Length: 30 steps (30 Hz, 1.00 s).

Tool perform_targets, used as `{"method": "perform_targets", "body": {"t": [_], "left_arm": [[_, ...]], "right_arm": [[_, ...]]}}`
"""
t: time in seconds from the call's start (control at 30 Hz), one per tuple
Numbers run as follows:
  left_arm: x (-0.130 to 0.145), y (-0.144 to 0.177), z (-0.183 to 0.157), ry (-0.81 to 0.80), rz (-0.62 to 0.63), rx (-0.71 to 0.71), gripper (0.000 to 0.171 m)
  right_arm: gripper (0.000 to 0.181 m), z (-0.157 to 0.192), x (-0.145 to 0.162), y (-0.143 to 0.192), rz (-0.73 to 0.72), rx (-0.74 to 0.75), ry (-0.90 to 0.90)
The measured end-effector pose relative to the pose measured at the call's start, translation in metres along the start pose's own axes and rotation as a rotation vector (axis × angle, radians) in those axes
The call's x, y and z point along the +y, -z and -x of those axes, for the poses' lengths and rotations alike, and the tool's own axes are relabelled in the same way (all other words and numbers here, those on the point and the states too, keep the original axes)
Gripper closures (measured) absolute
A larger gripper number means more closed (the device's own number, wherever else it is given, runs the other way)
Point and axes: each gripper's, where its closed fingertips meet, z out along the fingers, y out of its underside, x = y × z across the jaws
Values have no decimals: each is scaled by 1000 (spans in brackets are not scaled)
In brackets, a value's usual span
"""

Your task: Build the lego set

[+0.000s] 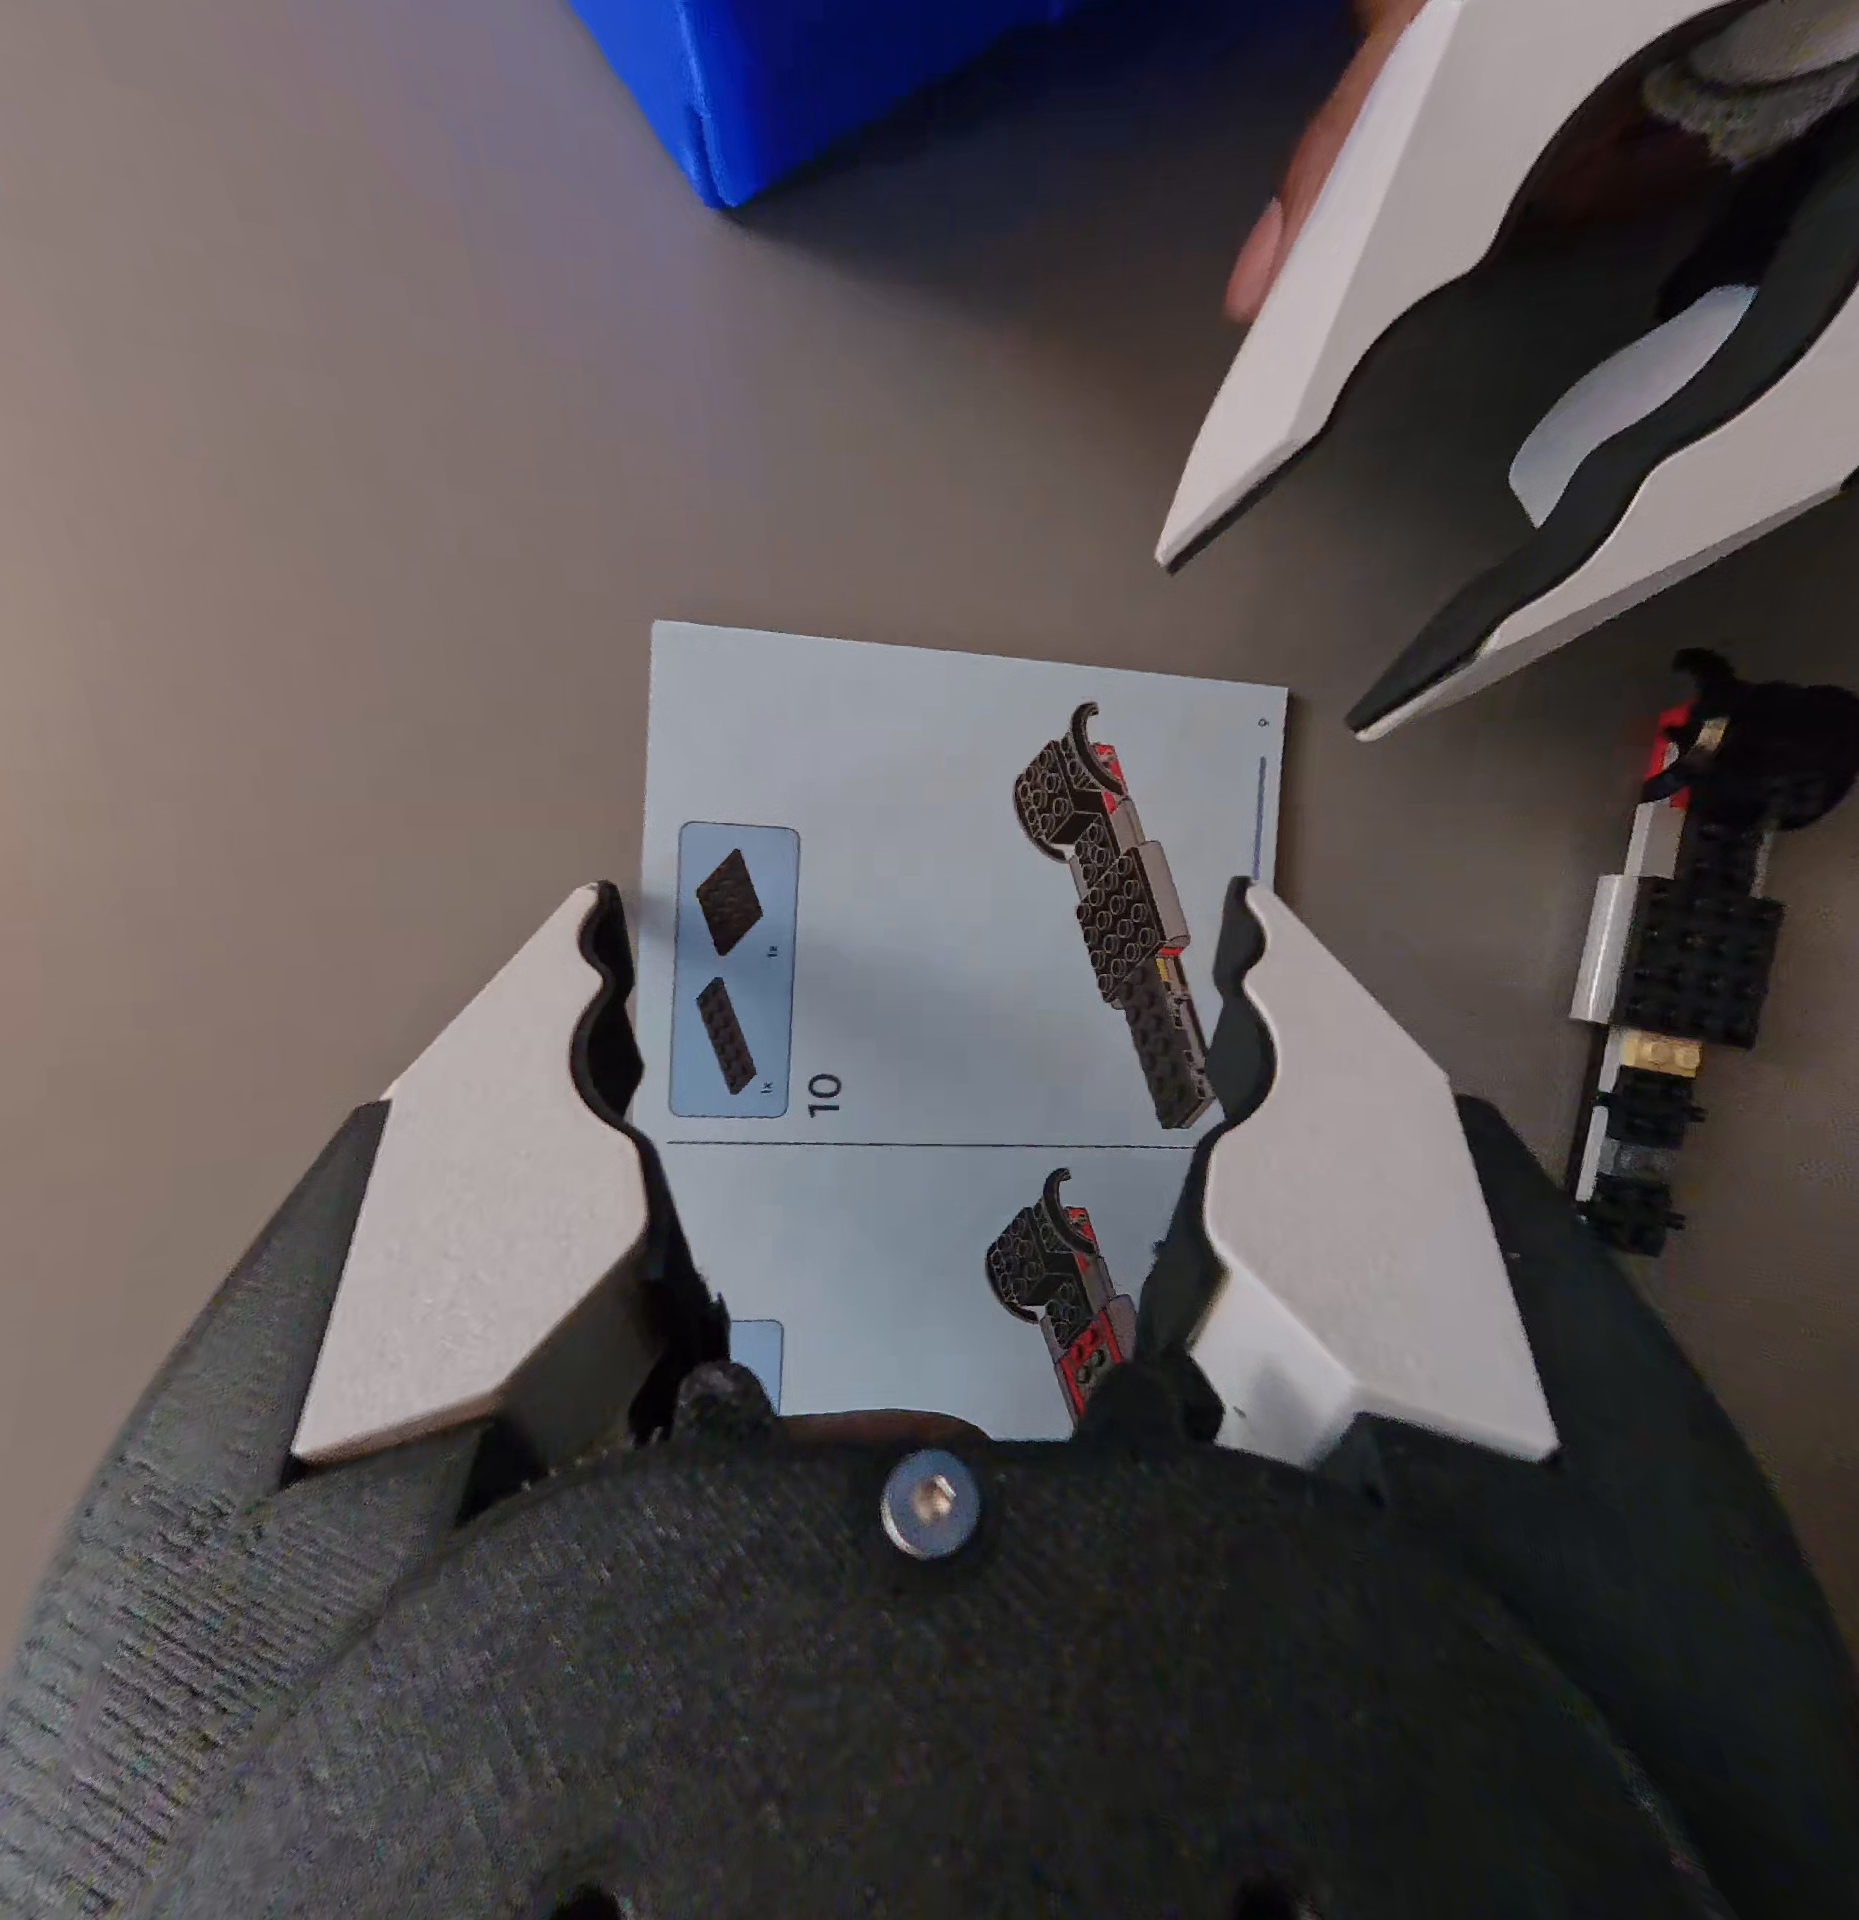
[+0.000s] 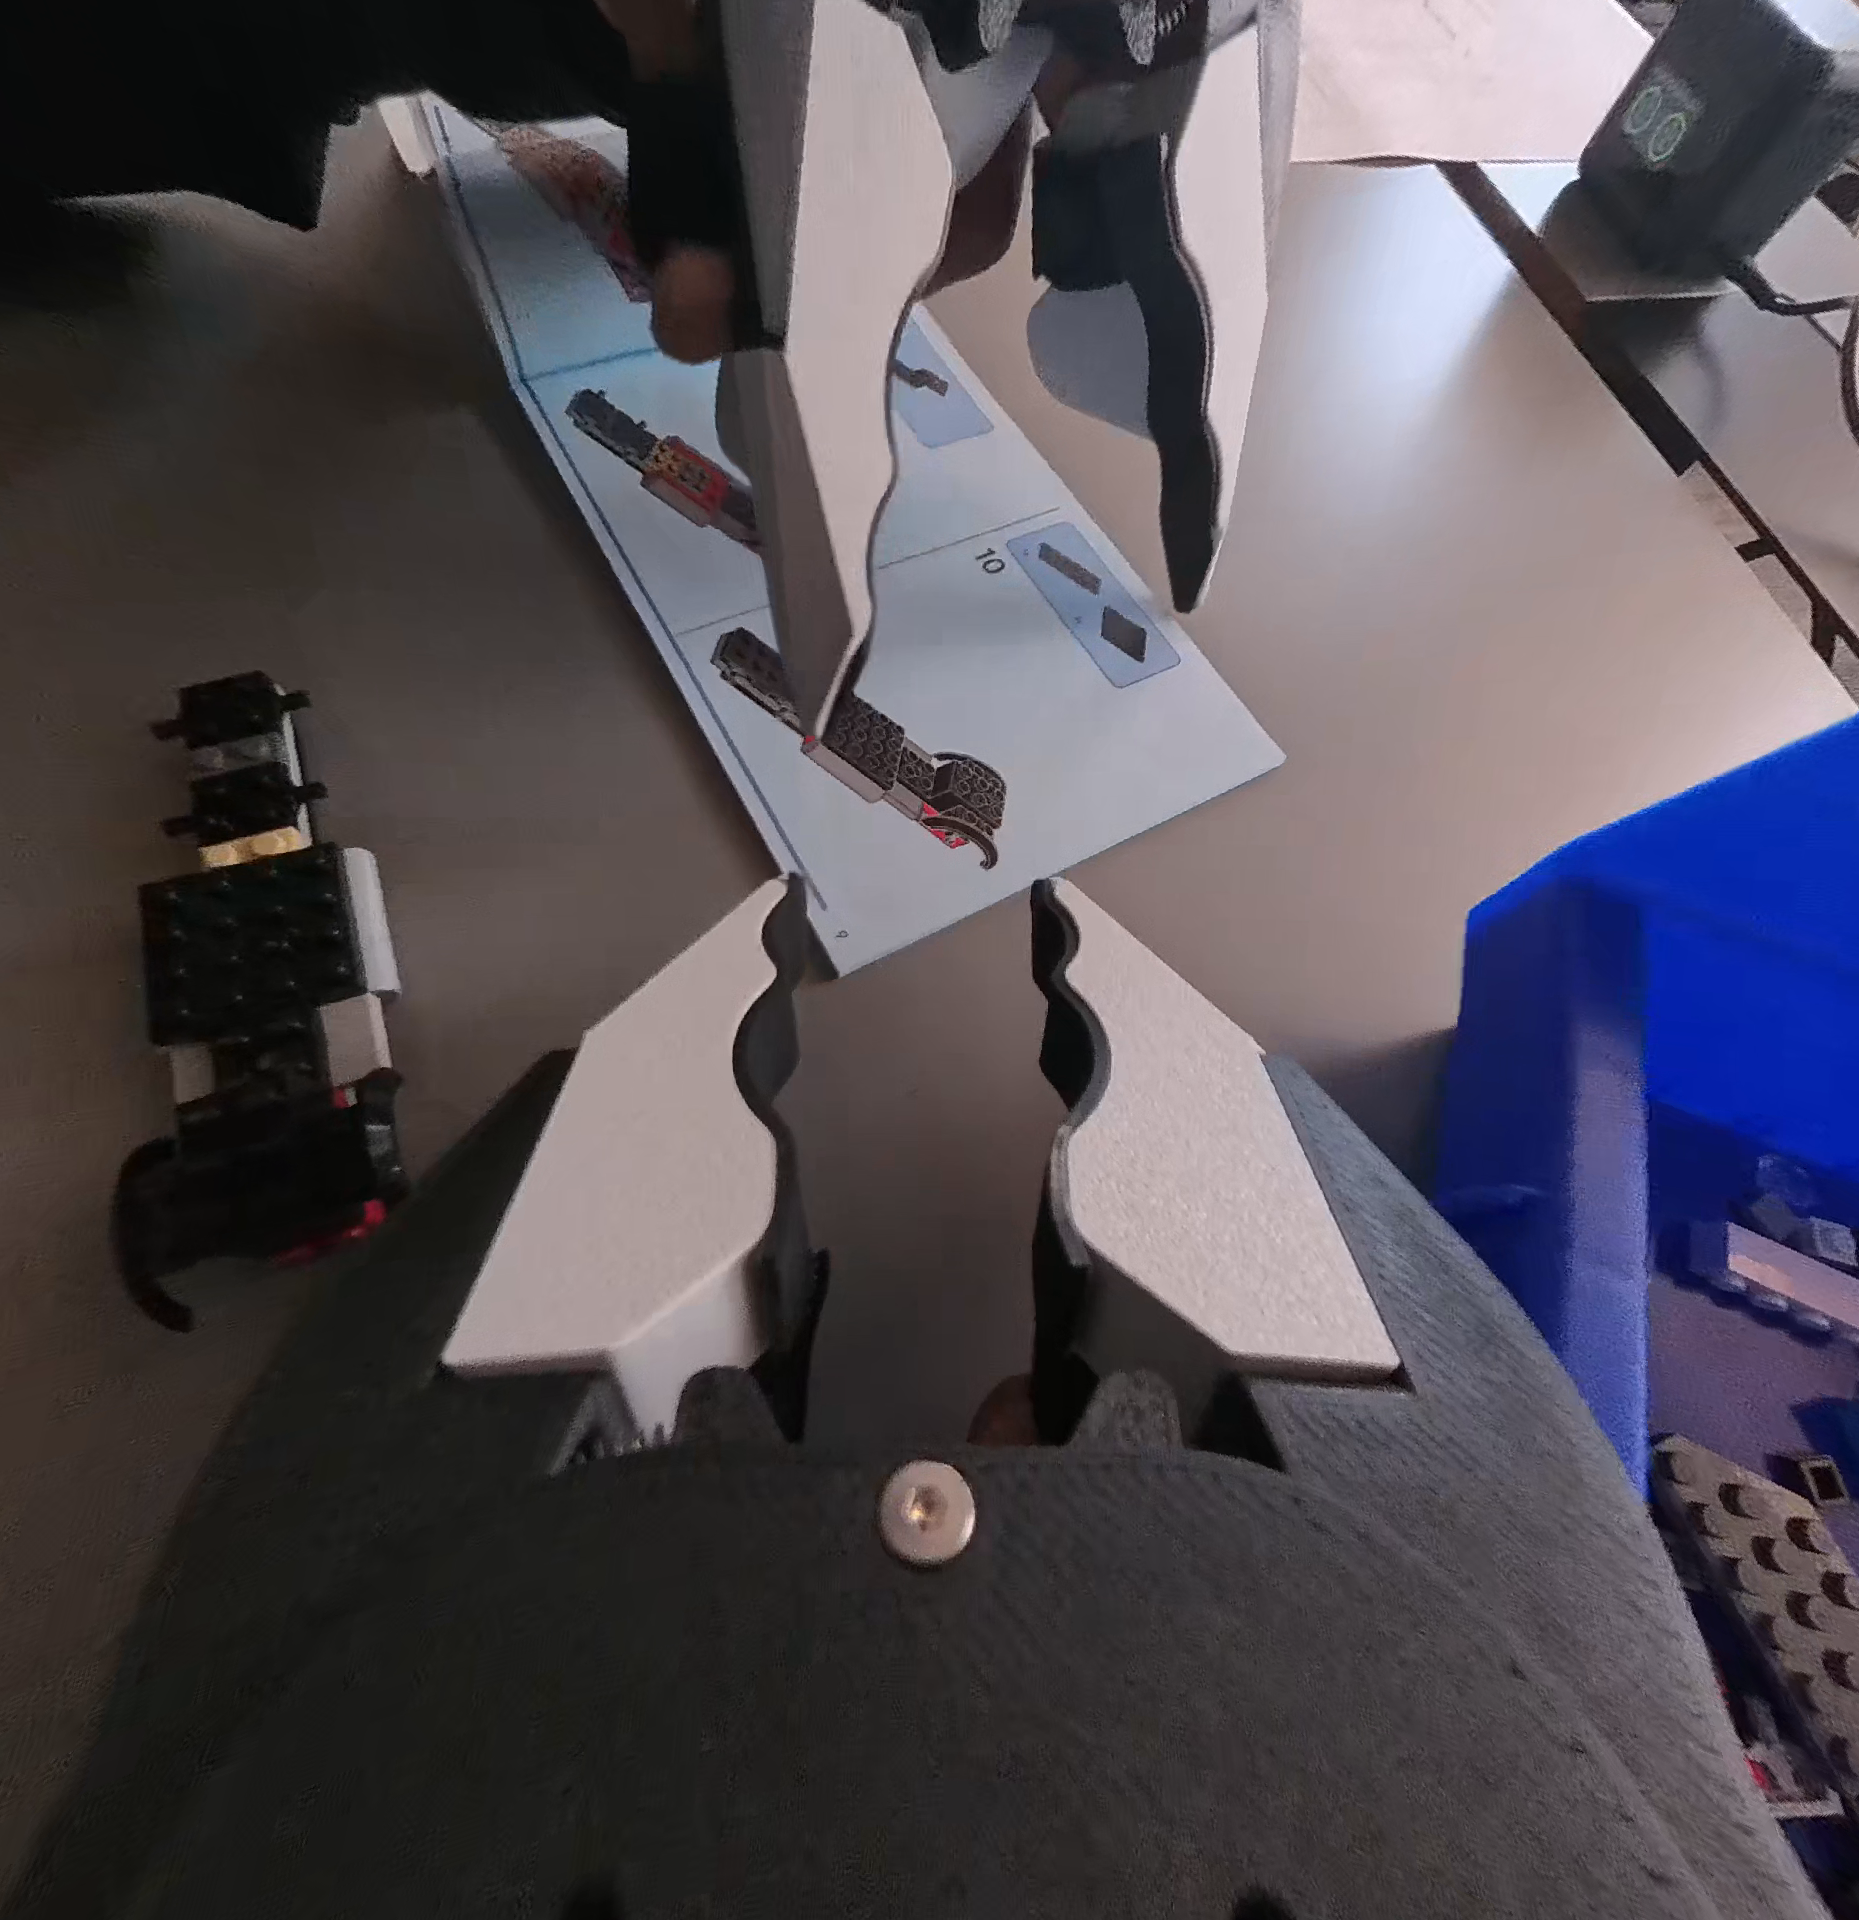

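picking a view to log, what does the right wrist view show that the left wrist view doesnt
Only the right wrist view: loose bricks inside the blue bin, and a dark device on a far table. Only the left wrist view: nothing extra, just the bin's outer corner. Both: the instruction booklet, the partly built black model, and the left gripper and right gripper, jaws open and empty.

Only print I can spot is on the instruction booklet [image 1: 956, 935]: a bold step number next to the blue parts box [image 1: 736, 971], tiny count marks inside that box, and a small page number at one corner. Not quoting any of it.
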Motion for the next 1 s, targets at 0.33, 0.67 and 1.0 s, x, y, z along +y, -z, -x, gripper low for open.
{"method": "perform_targets", "body": {"t": [0.33, 0.67, 1.0], "left_arm": [[1, -1, -8, -28, 3, 16, 60], [-4, 11, -10, -35, -34, 27, 65], [-5, 21, -13, -52, -65, 53, 73]], "right_arm": [[130, 4, 6, -3, 41, -2, 40], [130, 2, 5, -3, 40, 12, 35], [129, -10, 8, -10, 81, 35, -59]]}}
